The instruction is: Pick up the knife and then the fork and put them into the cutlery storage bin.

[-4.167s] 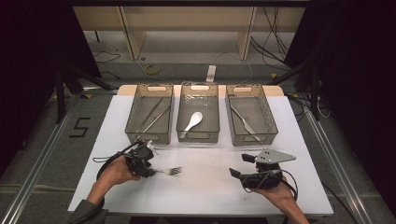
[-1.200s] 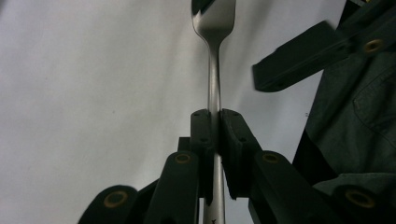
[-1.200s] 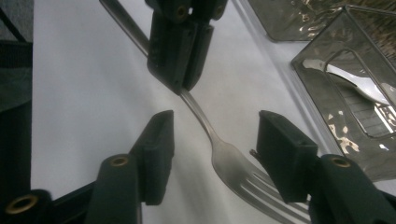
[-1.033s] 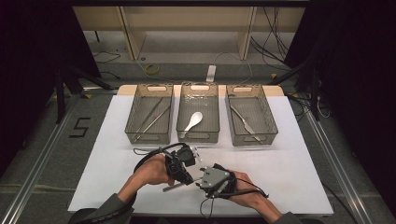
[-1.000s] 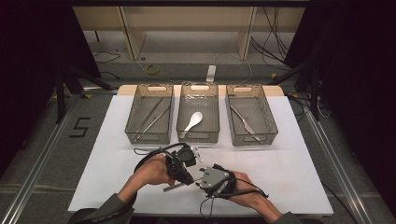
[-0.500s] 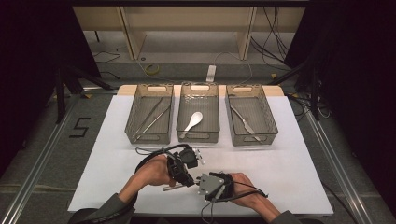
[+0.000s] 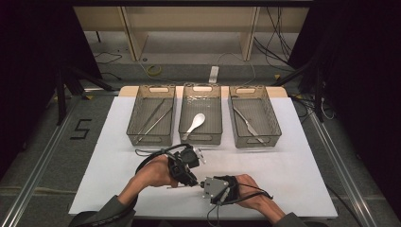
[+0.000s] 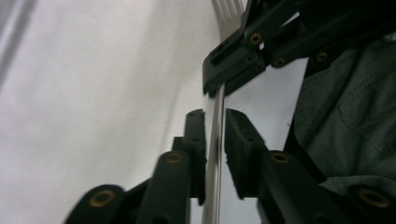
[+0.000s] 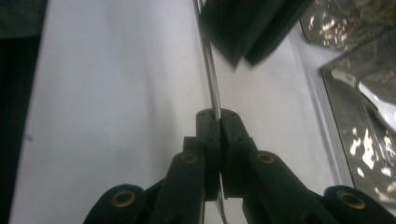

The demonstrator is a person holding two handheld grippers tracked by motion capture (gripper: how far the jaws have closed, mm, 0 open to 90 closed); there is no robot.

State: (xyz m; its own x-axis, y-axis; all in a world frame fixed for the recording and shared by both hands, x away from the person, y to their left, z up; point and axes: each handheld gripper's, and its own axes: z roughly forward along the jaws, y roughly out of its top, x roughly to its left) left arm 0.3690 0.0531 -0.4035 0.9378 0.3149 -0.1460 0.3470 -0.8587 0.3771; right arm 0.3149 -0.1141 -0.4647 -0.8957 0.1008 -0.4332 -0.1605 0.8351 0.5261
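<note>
A metal fork [image 8: 214, 154] is up off the white table, between both grippers near the front edge. My right gripper [image 9: 215, 116] is shut on the fork [image 9: 210, 65]; in the left gripper view its jaws clamp just below the tines. My left gripper [image 8: 215, 119] has just been opening: the handle still runs between its jaws, with a gap showing at one pad. In the high view the left gripper [image 7: 189, 177] and right gripper [image 7: 202, 183] meet tip to tip, and the fork's handle end [image 7: 171, 187] pokes out to the left.
Three wire bins stand in a row at the back. The left bin [image 7: 158, 88] holds long metal utensils, the middle bin [image 7: 202, 88] a white spoon [image 7: 195, 124], and the right bin [image 7: 246, 89] a knife [image 7: 248, 125]. White table [image 7: 302, 161] spreads around them.
Four seconds ago the fork lay by the left gripper and the right gripper was far right. Since then both met at the front middle. In the last second the right jaws closed on the fork.
</note>
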